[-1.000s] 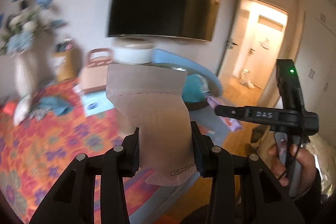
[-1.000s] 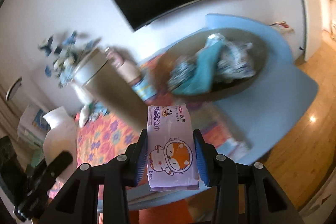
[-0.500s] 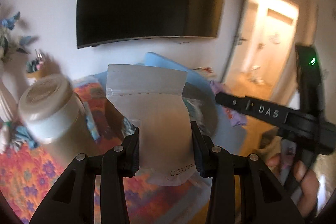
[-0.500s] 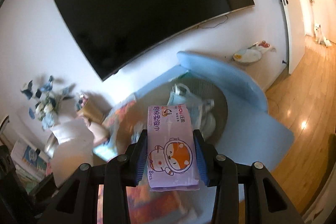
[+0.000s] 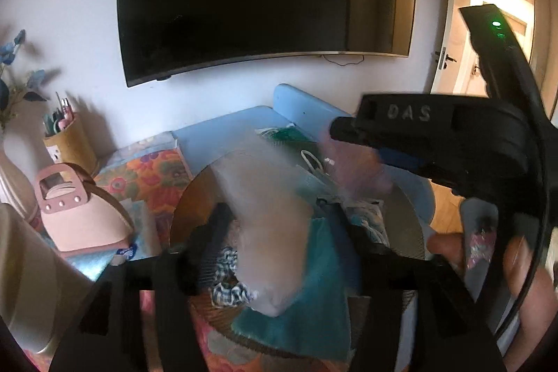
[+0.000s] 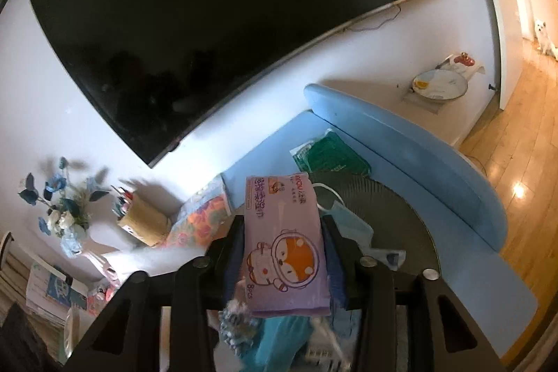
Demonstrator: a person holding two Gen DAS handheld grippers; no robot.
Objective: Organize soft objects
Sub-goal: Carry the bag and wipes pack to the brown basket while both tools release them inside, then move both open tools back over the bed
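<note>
My left gripper (image 5: 282, 232) has spread jaws; the white zip pouch (image 5: 272, 225) is blurred between them, tipping down over the round basket (image 5: 188, 204). The basket holds a teal cloth (image 5: 314, 312), a checked scrunchie (image 5: 226, 288) and other soft items. My right gripper (image 6: 282, 243) is shut on a purple wet-wipes pack (image 6: 286, 243) with a cartoon fox, held above the same basket (image 6: 401, 208). The right gripper also shows in the left wrist view (image 5: 334, 128), close above the basket's far side.
A pink handbag (image 5: 76, 215) and a beige lidded canister (image 5: 31, 278) stand left of the basket on a floral cloth (image 5: 150, 169). A pen holder (image 6: 143, 222) and flower vase (image 6: 66, 218) stand by the wall under the TV (image 6: 209, 23). A green packet (image 6: 327, 156) lies on the blue table (image 6: 418, 156).
Both grippers moved over the basket. My left jaws opened and the white pouch is dropping, blurred. The right gripper still holds the wipes pack.
</note>
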